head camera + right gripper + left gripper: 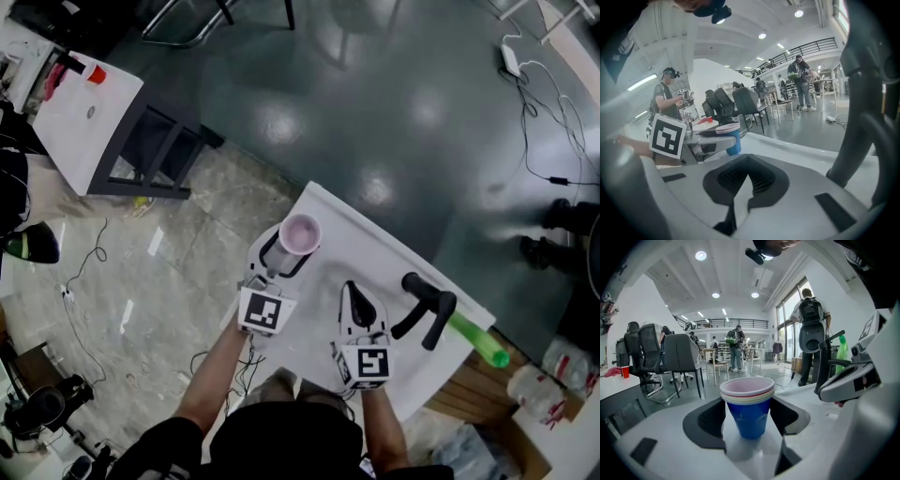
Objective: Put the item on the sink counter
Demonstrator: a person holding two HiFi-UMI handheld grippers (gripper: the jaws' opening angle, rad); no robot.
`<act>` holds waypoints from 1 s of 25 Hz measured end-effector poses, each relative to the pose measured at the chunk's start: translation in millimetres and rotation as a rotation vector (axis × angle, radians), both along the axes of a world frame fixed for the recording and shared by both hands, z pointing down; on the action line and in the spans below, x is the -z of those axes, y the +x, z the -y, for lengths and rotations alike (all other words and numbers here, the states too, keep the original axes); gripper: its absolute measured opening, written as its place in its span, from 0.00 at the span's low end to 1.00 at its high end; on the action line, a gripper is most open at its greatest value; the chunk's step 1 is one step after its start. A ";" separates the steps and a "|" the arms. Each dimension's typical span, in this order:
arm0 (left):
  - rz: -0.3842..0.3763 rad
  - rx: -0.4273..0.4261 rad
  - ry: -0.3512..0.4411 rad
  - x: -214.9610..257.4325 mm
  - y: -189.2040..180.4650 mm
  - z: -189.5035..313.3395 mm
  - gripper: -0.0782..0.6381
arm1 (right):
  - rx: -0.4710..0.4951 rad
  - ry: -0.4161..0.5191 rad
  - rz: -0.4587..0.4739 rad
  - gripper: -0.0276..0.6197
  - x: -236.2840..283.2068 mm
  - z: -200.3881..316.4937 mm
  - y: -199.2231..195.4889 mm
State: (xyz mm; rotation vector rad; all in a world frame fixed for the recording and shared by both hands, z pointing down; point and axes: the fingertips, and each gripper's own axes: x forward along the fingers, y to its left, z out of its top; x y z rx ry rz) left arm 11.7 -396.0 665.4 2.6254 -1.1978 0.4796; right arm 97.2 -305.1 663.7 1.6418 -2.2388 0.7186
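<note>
A stack of paper cups, pink inside and blue outside, stands upright between the jaws of my left gripper, whose pads touch its rim on both sides. It is over the left end of the white sink counter. My right gripper sits just right of it over the counter, shut and holding nothing. In the right gripper view the cups show at the left, in the left gripper's jaws.
A black faucet rises from the counter's right part, with a green bottle behind it. A white table with a red cup stands far left. Cables run over the floor, and plastic bottles lie lower right.
</note>
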 end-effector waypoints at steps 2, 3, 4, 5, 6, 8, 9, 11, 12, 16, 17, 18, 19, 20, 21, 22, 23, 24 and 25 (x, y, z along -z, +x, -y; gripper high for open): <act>-0.001 0.001 -0.003 0.2 -0.4 -0.5 0.51 | -0.002 -0.003 -0.001 0.04 -0.4 -0.3 0.0; -0.002 0.002 -0.006 0.1 -0.7 -0.6 0.51 | -0.003 -0.002 -0.001 0.04 -0.1 0.0 -0.1; -0.003 0.002 -0.009 -0.2 -0.7 -0.7 0.51 | -0.002 0.002 -0.001 0.04 0.5 0.6 -0.2; -0.005 0.000 -0.014 -0.8 -0.3 -1.2 0.51 | -0.002 0.006 0.000 0.04 1.2 0.8 0.0; -0.006 -0.003 -0.019 -1.5 0.6 -1.9 0.51 | -0.001 0.008 0.001 0.04 1.6 0.6 0.5; -0.011 -0.007 -0.028 -2.2 2.4 -2.9 0.54 | -0.001 0.007 0.004 0.04 1.7 -0.4 1.3; -0.014 -0.009 -0.031 -2.1 2.9 -3.0 0.55 | 0.000 0.003 0.007 0.04 1.8 -0.7 1.1; -0.017 -0.015 -0.035 -1.6 3.4 -3.3 0.57 | 0.001 -0.002 0.009 0.04 1.8 -1.2 0.4; -0.018 -0.017 -0.037 -1.7 3.6 -3.8 0.58 | 0.000 -0.003 0.009 0.04 1.8 -1.7 0.1; -0.014 -0.018 -0.037 -1.3 2.7 -6.4 0.58 | -0.005 0.000 0.008 0.04 3.0 -4.4 0.0; -0.012 -0.017 -0.038 -1.1 1.8 -6.8 0.58 | -0.006 0.002 0.008 0.04 3.9 -4.7 -0.1; -0.009 -0.016 -0.038 -1.1 0.9 -7.3 0.58 | -0.006 0.004 0.008 0.04 4.8 -4.8 -0.4; -0.007 -0.016 -0.038 -1.0 0.2 -8.0 0.58 | -0.007 0.007 0.008 0.04 5.7 -5.2 -0.7; -0.005 -0.017 -0.037 -0.4 -0.4 -9.0 0.58 | -0.007 0.009 0.008 0.04 6.6 -5.8 -0.9; -0.005 -0.017 -0.036 0.5 -0.8 -10.3 0.58 | -0.008 0.012 0.007 0.04 7.6 -6.8 -1.1; -0.003 -0.018 -0.035 1.6 -1.2 -11.7 0.58 | -0.009 0.014 0.006 0.04 8.8 -7.8 -1.2; 0.000 -0.018 -0.034 2.7 -1.7 -13.2 0.58 | -0.009 0.016 0.006 0.04 10.2 -9.1 -1.3; 0.004 -0.018 -0.032 3.7 -2.5 -14.7 0.58 | -0.010 0.017 0.005 0.04 11.6 -10.5 -1.5; 0.006 -0.017 -0.030 4.9 -3.6 -16.1 0.58 | -0.010 0.019 0.005 0.04 12.9 -12.1 -2.0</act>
